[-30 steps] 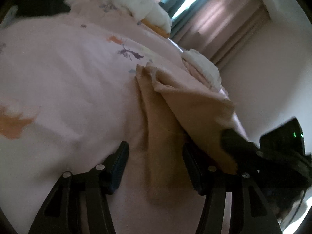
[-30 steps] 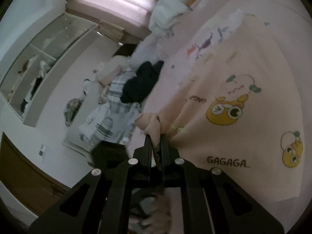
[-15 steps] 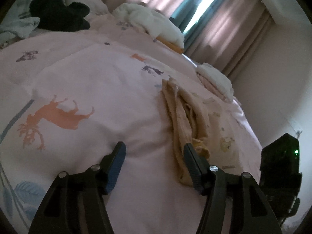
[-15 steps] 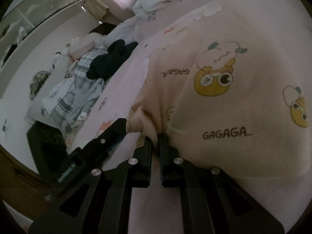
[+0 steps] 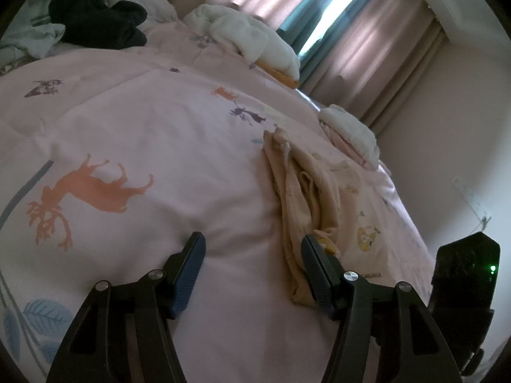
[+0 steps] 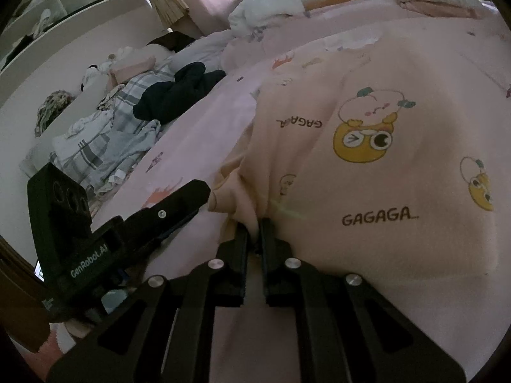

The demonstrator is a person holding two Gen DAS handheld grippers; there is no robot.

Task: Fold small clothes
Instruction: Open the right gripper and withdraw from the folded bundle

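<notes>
Bedding fills most of both views: a pale pink quilt cover printed with orange deer and purple figures [image 5: 134,121] spreads from the lower left to the centre of the left wrist frame. On it, right of centre, I see the small peach-coloured cotton garment printed with yellow cartoon faces and the word GAGAGA [image 5: 306,191], bunched into long folds along its near edge. From the right wrist camera the same garment [image 6: 383,146] covers the centre and right of the frame, lying mostly flat on the quilt.

At the upper left of the left wrist view I note a crumpled black garment [image 5: 95,19] beside plaid fabric. White bundled bedding [image 5: 252,35] sits at upper centre, and a smaller white and pink folded pile [image 5: 348,134] lies at right of centre. Pink curtains [image 5: 367,51] hang across the top right.

My left gripper [image 5: 254,255] stands released, jaws apart over the quilt; its right-hand finger lies against the garment's near folded edge, and nothing is between the pads. It also shows at the lower left of the right wrist frame.

My right gripper [image 6: 254,226], at bottom centre of its own view, is clenched on a gathered pinch of the garment's near edge, though the jaws are beginning to part.
</notes>
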